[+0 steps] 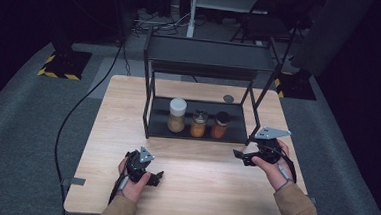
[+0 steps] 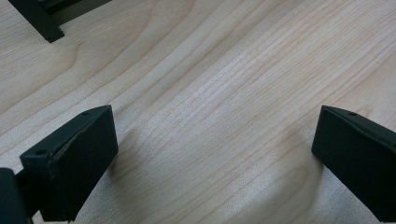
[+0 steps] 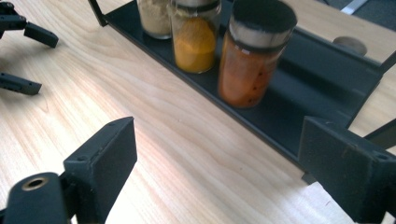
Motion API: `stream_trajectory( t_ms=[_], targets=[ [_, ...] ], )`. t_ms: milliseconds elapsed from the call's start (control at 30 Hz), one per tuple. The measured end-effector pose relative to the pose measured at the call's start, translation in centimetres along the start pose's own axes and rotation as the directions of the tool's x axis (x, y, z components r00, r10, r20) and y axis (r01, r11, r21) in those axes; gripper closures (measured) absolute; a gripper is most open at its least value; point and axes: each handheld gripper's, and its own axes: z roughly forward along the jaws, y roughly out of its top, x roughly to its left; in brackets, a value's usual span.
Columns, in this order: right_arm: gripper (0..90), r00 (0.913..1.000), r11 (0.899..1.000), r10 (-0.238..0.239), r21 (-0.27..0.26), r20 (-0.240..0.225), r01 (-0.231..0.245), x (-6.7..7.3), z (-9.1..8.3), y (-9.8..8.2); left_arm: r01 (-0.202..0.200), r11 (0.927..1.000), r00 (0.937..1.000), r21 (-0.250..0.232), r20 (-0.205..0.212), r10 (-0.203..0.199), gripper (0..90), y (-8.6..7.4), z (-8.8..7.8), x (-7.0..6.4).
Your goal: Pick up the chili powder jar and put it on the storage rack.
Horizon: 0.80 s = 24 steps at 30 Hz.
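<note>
On a pale wooden worktop (image 1: 194,173), a person holds a hand-held gripper in each hand before a black two-tier rack (image 1: 204,96), the landmark of the scene. Three spice jars stand in a row on the rack's bottom shelf: a white-lidded jar of beige powder (image 1: 176,115) at the left, a jar of yellow powder (image 1: 198,123) in the middle and a dark-lidded jar of orange-red spice (image 1: 220,125) at the right. The right hand-held gripper (image 1: 239,154) hovers just in front of the rack's right front corner, its jaws spread apart with nothing between them, pointed towards the orange-red jar nearest it. The left hand-held gripper (image 1: 155,178) sits low over the worktop, well in front of the rack's left half, jaws wide and empty above bare wood. Behind the rack's right end, a small round grey disc (image 1: 228,98) lies on the worktop.
</note>
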Motion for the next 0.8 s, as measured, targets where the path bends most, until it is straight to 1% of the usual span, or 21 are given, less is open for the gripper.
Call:
stream_trajectory(
  t_ms=[200, 333, 400, 567, 667, 800],
  targets=[
    [11.6, 0.9996, 1.0, 0.024, 0.013, -0.011, -0.024, 0.1, 0.5, -1.1, 0.003, 1.0, 1.0, 0.0, -0.003, -0.003, 0.0, 0.0, 0.0, -0.1],
    [11.5, 0.9995, 0.999, 0.028, 0.028, -0.015, -0.028, 0.3, 1.1, -1.8, 0.003, 1.0, 1.0, 0.0, -0.003, -0.003, 0.0, 0.0, 0.0, -0.1],
    [11.4, 0.9998, 0.999, 0.019, 0.041, -0.006, -0.018, 0.6, 1.4, -2.0, 0.005, 1.0, 1.0, 0.0, -0.003, -0.005, 0.0, 0.0, 0.1, -0.1],
    [9.9, 0.9996, 0.997, -0.023, 0.068, 0.02, 0.021, 1.5, 2.2, -2.6, 0.003, 1.0, 1.0, 0.001, -0.003, -0.003, 0.0, 0.1, 0.1, -0.1],
    [9.9, 0.9994, 0.997, -0.03, 0.075, 0.017, 0.029, 1.6, 2.6, -3.1, 0.005, 1.0, 1.0, -0.001, -0.002, -0.005, 0.0, 0.1, 0.1, -0.2],
    [9.9, 0.9996, 0.997, -0.02, 0.077, 0.018, 0.018, 1.7, 3.2, -3.7, 0.004, 1.0, 1.0, -0.002, -0.002, -0.004, 0.0, 0.1, 0.1, -0.2]
  ],
)
